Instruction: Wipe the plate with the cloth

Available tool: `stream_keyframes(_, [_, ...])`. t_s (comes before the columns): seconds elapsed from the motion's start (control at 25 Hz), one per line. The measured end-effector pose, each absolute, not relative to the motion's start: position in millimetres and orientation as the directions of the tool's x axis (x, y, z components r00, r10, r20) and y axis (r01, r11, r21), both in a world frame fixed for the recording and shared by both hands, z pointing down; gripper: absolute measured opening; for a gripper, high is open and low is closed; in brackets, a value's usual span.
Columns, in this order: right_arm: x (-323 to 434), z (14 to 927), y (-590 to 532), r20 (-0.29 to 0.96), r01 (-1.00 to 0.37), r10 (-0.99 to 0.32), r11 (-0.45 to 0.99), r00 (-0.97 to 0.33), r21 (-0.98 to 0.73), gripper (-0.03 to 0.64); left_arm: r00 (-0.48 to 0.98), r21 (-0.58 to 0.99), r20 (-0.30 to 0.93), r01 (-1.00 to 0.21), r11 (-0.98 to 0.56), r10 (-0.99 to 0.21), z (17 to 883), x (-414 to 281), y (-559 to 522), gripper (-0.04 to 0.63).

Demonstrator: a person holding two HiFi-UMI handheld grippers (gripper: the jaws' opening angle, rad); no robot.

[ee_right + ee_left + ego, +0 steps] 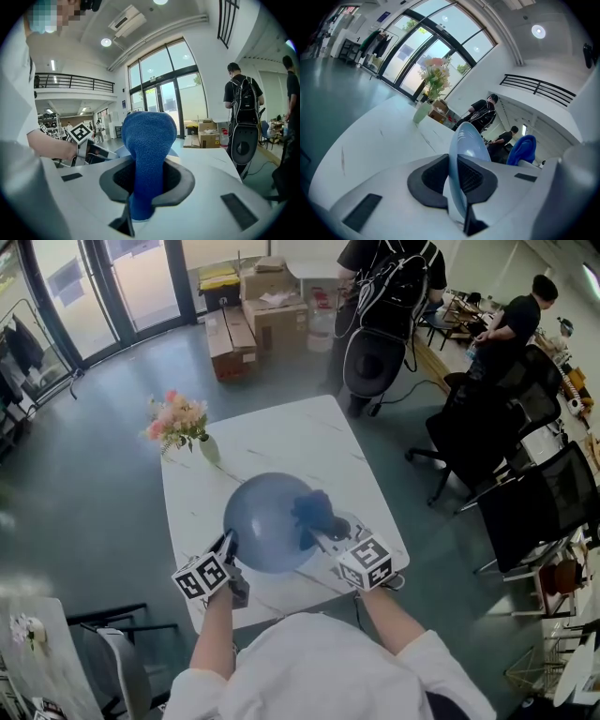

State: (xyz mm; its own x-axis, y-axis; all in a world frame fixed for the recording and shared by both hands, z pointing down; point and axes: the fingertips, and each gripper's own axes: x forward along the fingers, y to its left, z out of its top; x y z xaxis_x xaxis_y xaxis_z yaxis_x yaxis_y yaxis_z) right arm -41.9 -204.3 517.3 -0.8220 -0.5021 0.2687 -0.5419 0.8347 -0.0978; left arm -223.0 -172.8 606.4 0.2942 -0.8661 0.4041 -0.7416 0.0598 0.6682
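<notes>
- Plate is lifted clear of the counter, its rim clamped in the closed fingers of the left gripper
- Right gripper fingers pinch the cloth, bunched at the plate's right side
- Both are in hand, so wiping seems begun or about to begin; how much is wiped cannot be told

- Plate: pale blue, smooth, softly glossy.
- Cloth: deep blue knitted textile, rough and matt.
- Desk: white, smooth, marble-look top with thin grey veins.
- Fingers of the left gripper: dark, matt, ribbed pads set in smooth white plastic.
- Boxes, top centre of the head view: brown cardboard, matt.
- Floor: grey-green, smooth, faint sheen.
</notes>
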Motion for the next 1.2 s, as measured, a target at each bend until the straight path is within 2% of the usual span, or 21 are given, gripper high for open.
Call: stream_keyframes(1.2, [1.8, 552.6, -213.8, 0.350, -0.663, -0.586, 0.731, -0.731, -0.160, 0.084, 0.290, 0.672, 0.581, -0.699, 0.247, -0.761, 702.8, -231.4, -217.0, 0.046])
